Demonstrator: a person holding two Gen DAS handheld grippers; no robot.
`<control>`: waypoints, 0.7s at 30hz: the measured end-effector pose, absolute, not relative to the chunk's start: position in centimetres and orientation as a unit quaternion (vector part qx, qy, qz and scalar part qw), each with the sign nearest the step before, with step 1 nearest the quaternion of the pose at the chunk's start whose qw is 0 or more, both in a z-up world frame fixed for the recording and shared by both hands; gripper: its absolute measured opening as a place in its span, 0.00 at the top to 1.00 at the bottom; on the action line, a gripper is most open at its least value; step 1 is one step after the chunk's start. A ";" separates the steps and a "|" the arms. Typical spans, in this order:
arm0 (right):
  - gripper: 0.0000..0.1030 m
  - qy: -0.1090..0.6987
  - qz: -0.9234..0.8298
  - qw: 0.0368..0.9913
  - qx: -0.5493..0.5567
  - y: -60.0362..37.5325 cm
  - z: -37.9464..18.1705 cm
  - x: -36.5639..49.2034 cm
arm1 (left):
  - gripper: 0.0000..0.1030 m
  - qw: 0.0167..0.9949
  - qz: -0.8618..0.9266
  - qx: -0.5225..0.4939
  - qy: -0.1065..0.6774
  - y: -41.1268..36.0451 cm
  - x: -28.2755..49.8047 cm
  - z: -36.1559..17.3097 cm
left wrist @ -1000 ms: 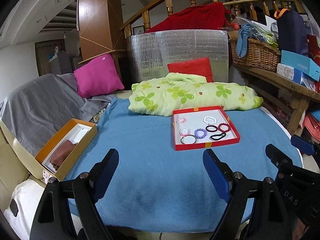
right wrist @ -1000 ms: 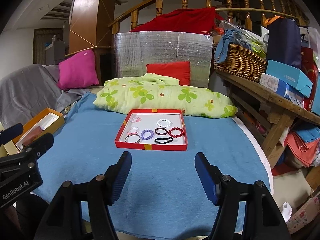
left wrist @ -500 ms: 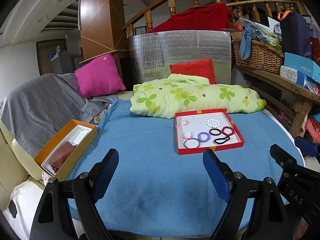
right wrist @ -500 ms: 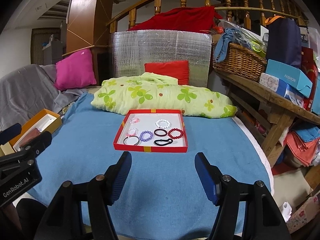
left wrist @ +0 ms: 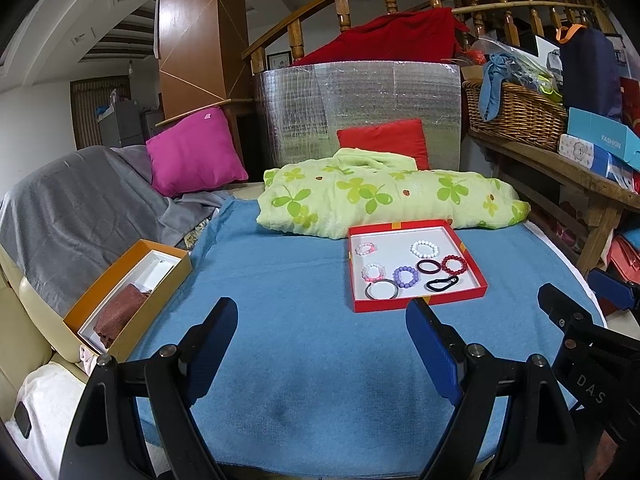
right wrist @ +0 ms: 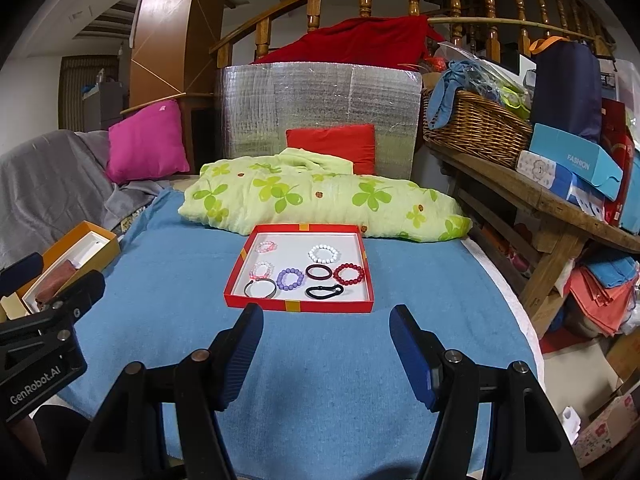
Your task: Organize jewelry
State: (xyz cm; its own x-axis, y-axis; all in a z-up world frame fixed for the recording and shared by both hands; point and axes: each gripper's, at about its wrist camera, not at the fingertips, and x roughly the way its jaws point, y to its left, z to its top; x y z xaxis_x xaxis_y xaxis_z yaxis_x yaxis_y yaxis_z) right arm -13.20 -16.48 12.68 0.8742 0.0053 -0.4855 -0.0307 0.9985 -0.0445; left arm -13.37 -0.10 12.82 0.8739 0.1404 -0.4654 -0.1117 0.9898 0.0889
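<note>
both tools (left wrist: 320, 332) (right wrist: 324, 328) gape before red tray (right wrist: 298, 305).

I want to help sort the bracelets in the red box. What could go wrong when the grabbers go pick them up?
1. The purple bead bracelet, dark hair band and red bead bracelet lie close together in the red tray, so an open right gripper might pinch two at once.
2. The tray is light and shallow, sitting on soft blue cloth; a nudge could slide it.
3. The orange box sits at the cloth's edge, where the left gripper might bump it.
</note>
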 end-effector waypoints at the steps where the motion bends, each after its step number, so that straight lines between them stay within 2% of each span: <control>1: 0.32 0.251 0.010 0.968 -0.025 -16.5 12.7 -13.2 | 0.16 0.968 0.066 0.030 0.242 -0.1 -13.3 12.8; 21: 0.32 0.255 0.008 0.966 -0.028 -16.5 12.3 -12.6 | 0.16 0.966 0.062 0.028 0.250 0.2 -12.7 12.4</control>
State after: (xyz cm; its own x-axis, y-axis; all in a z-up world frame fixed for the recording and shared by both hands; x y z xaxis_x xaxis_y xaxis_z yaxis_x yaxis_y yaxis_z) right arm -12.61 -16.50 12.30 0.8696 0.0003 -0.4938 -0.0293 0.9983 -0.0511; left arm -12.67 0.22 12.41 0.8671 0.1335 -0.4800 -0.1051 0.9908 0.0857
